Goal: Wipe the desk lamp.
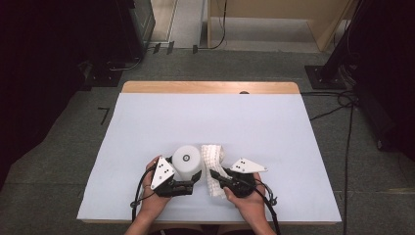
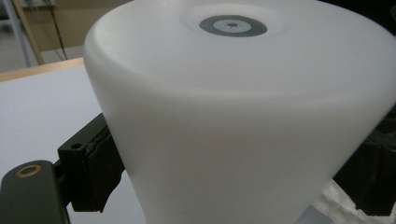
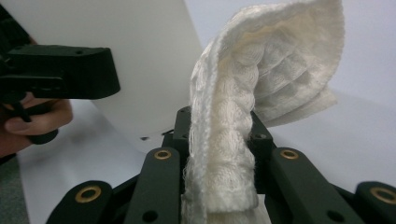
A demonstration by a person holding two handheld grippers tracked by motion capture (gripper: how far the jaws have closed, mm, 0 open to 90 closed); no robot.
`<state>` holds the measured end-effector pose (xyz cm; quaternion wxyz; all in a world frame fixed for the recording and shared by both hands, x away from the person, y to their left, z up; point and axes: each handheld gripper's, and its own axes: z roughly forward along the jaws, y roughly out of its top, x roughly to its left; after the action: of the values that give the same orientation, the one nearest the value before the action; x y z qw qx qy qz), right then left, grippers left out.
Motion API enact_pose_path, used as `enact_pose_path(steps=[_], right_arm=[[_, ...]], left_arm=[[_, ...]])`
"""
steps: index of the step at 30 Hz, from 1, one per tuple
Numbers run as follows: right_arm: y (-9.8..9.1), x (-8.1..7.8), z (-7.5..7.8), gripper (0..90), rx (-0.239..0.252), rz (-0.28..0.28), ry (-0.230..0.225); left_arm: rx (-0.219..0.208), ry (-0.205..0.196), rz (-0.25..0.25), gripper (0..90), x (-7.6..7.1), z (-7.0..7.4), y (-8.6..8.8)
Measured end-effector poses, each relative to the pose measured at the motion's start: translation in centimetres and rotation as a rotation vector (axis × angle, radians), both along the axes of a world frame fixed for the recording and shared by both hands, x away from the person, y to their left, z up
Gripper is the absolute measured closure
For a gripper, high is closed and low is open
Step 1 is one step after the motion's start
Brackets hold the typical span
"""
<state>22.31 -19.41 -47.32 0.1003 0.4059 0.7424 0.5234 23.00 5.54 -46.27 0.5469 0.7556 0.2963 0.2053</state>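
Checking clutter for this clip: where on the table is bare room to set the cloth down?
Bare table runs from the white cup and cloth to the far wooden edge, and along both sides. It is crowded near the front edge, around the left gripper and right gripper.

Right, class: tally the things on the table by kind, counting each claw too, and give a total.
White upturned cups: 1
White waffle cloths: 1
Claws, left claw and right claw: 2
Total: 4

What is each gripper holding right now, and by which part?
The left gripper clamps the white cup across its side wall. The right gripper pinches the white cloth partway along its folded length.
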Motion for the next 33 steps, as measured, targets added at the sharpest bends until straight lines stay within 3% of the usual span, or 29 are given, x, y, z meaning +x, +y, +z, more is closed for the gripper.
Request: enact_pose_path(steps=[3,8,11,13,15,18,23,26,30,33], right_arm=[[0.3,-0.4,0.8,73.0,0.020,0.006,-0.030],[-0.5,-1.1,3.0,73.0,0.078,0.000,-0.109],[-0.4,-1.0,2.8,73.0,0.067,0.003,-0.103],[0.0,-0.8,1.7,73.0,0.032,0.001,-0.075],[0.1,-0.2,0.6,72.9,-0.003,0.005,-0.017],[-0.2,0.2,0.0,72.9,0.007,0.007,0.020],[-0.7,-0.5,1.8,72.8,0.078,0.042,-0.068],[-1.3,-0.4,2.2,72.8,0.073,0.022,-0.093],[-2.7,0.5,1.7,72.8,0.033,-0.067,-0.051],[-3.7,1.0,1.2,72.7,-0.005,-0.116,-0.029]], left_arm=[[0.013,0.001,-0.040,8.9,0.0,-0.3,-0.1],[0.027,0.013,-0.045,8.9,0.2,-0.7,-0.4],[0.038,0.009,-0.041,8.9,0.3,-0.7,-0.4],[0.029,0.008,-0.038,8.9,0.3,-0.6,-0.4],[0.015,0.008,-0.041,8.9,0.4,-0.6,-0.2],[0.006,-0.007,-0.037,8.8,0.6,-0.7,-0.1],[0.038,-0.010,-0.008,8.8,1.2,-1.2,-0.1],[0.051,-0.010,-0.005,8.8,1.4,-1.4,-0.1],[0.069,0.005,-0.003,8.7,1.9,-1.9,0.2],[0.038,0.025,-0.006,8.6,2.2,-2.1,0.5]])
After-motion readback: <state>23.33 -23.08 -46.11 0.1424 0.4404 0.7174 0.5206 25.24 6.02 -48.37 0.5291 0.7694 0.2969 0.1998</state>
